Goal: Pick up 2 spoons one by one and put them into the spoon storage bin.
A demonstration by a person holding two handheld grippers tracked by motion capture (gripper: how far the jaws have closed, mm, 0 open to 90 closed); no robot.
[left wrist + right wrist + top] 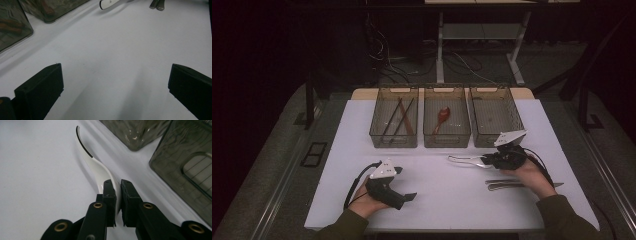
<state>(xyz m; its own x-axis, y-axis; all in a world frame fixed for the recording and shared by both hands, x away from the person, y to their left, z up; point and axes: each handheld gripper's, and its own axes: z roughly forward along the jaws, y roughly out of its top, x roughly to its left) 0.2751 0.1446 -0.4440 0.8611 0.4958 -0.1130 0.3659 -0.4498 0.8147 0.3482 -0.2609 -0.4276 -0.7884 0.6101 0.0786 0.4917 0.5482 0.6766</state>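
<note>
My right gripper [484, 161] [118, 186] is shut on one end of a white ceramic spoon [462, 160] [96, 166], just in front of the middle and right bins. The spoon's long curved body points left over the white table, low above it or touching it. At the front left my left gripper [406, 183] [115, 82] rests on the table, open, with bare table between its jaws. The left gripper view has the white spoon [110, 3] at its top edge.
Three smoky clear bins stand in a row at the back: the left bin [394, 142] holds dark chopsticks [399, 117], the middle bin [447, 144] a red spoon [442, 117], the right bin [516, 120] nothing visible. Metal utensils [507, 185] [157, 3] lie by the right hand.
</note>
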